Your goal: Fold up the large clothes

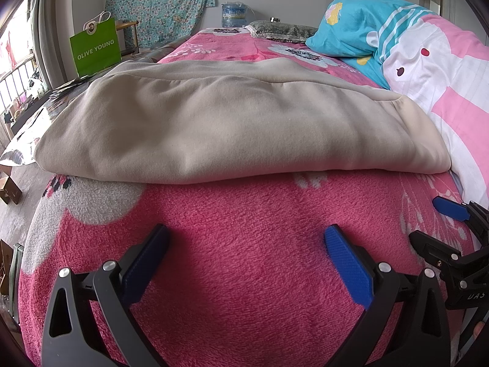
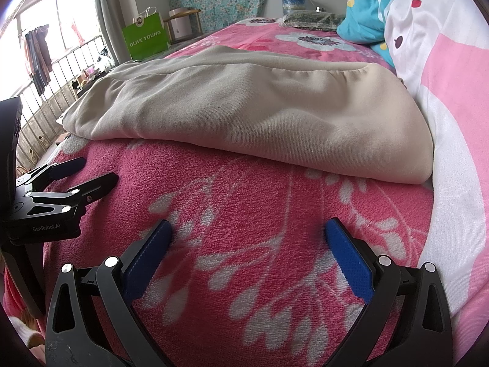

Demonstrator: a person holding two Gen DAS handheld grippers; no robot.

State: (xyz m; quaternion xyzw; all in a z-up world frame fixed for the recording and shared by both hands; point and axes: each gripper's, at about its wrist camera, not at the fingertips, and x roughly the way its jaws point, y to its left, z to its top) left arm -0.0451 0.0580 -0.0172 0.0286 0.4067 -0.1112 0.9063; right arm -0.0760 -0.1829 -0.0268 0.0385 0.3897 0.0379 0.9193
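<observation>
Your left gripper (image 1: pixel 246 235) and right gripper (image 2: pixel 247 229) both have their jaws wide, holding nothing, low over the pink blanket (image 1: pixel 244 214). The beige garment (image 1: pixel 229 122) lies folded on the bed ahead, touching the pillow (image 1: pixel 443 85).

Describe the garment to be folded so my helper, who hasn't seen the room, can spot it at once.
On the bed, over the pink fleece blanket, the beige garment lies flat as a wide folded bundle just ahead of both open grippers. Its right end meets the pink-and-white quilt. It is the only plain, unpatterned fabric there.
</observation>
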